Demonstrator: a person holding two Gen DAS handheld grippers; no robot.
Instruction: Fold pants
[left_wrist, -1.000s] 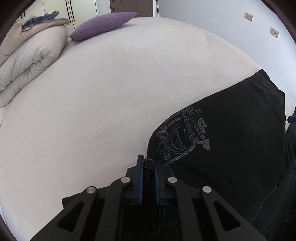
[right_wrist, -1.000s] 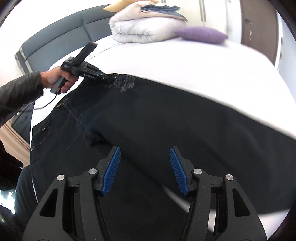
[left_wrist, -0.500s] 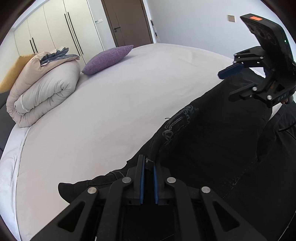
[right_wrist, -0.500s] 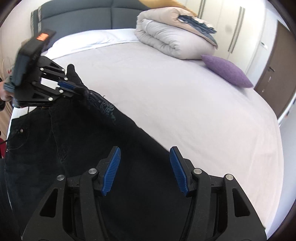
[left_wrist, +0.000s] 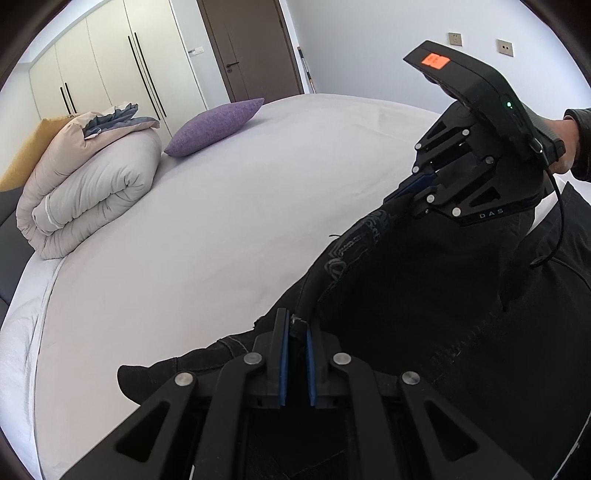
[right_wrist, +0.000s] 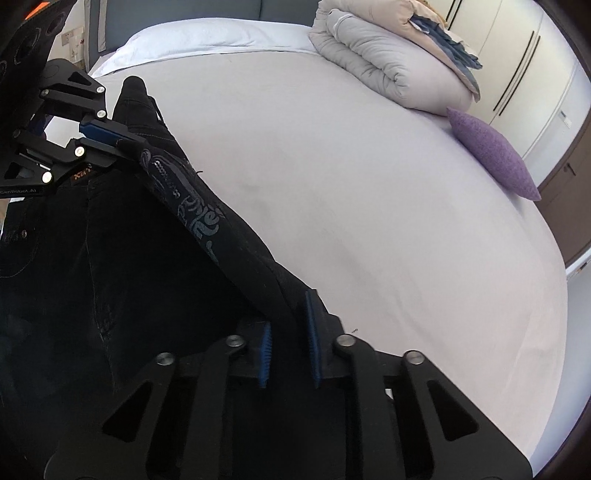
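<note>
Black pants (left_wrist: 424, 295) with a pale printed emblem (right_wrist: 199, 218) lie on the right side of the bed, one long edge lifted into a ridge. My left gripper (left_wrist: 295, 325) is shut on that edge close to the waistband; in the right wrist view the left gripper (right_wrist: 127, 142) pinches the cloth at the upper left. My right gripper (right_wrist: 288, 312) is further along the same edge. Its jaws are closing, and the folded cloth fills the gap between the blue pads. From the left wrist view the right gripper (left_wrist: 400, 192) clamps the ridge, with a hand (left_wrist: 565, 151) behind it.
A pale bed sheet (left_wrist: 221, 240) stretches bare to the left of the pants. A rolled grey duvet (left_wrist: 92, 192) and a purple cushion (left_wrist: 214, 123) lie at the head end. Wardrobe doors (left_wrist: 110, 66) and a brown door (left_wrist: 251, 48) stand beyond.
My right gripper swung across from above the flat leg to the raised edge and its jaws went from wide apart to closed on the cloth. The left gripper lifted its edge a little.
</note>
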